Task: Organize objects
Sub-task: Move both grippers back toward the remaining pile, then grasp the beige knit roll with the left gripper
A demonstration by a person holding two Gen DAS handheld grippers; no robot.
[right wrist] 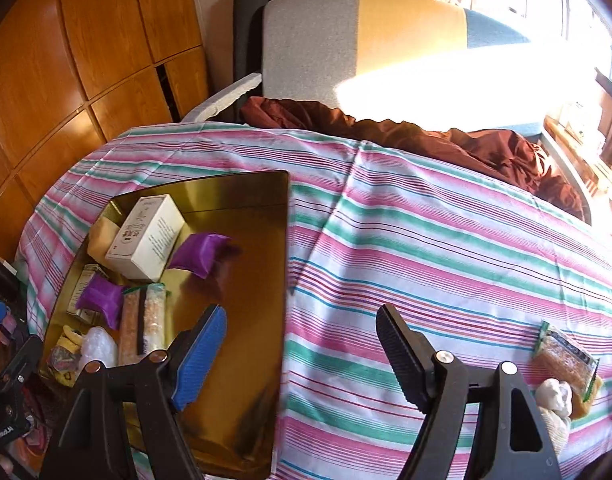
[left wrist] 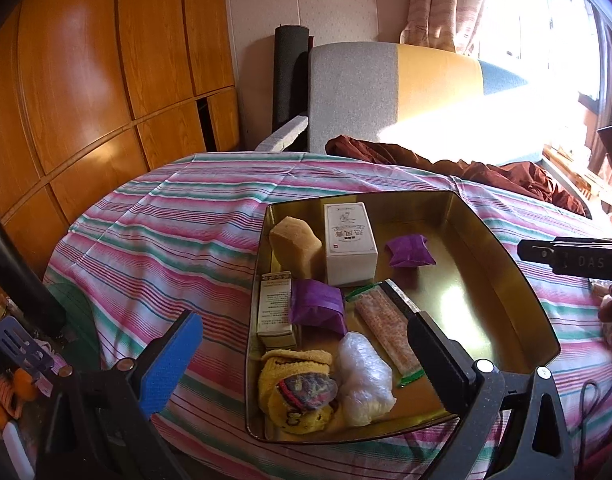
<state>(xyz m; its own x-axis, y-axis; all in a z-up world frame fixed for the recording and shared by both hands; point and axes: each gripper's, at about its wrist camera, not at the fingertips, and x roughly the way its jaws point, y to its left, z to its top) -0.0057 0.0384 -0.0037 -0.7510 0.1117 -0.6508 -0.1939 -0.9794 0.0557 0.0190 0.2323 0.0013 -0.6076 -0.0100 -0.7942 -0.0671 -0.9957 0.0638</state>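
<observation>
The left gripper (left wrist: 306,356) hovers with its fingers spread wide apart, one blue-padded (left wrist: 170,364) and one black ribbed, holding nothing and touching nothing. The right gripper (right wrist: 301,354) is likewise wide open and empty, above the right edge of the tin.

Below them lies a pink, green and white striped cloth (right wrist: 446,240) spread over a tabletop. Behind it stand a grey and yellow upholstered chair back (left wrist: 386,84), a crumpled maroon cloth (right wrist: 446,140), orange wooden cabinet doors (left wrist: 85,80) and a sunlit window with a patterned curtain (left wrist: 446,0).

A shallow gold metal tin (left wrist: 486,280) sits on the striped cloth. Its left half holds a white printed carton (left wrist: 350,246) standing upright, a tan sponge-like block (left wrist: 295,246) just beside it, two purple wrapped packets (left wrist: 408,250), one near the carton and one in front of it, a narrow cream box (left wrist: 274,306), a long pink snack bar in clear wrap (left wrist: 386,330), a clear plastic bundle (left wrist: 364,380) and a yellow knitted item (left wrist: 297,392). The tin's right half shows bare metal.

Outside the tin, near the cloth's right edge, lie a green-edged snack packet (right wrist: 566,356) and a white crumpled object (right wrist: 554,398) touching it.
</observation>
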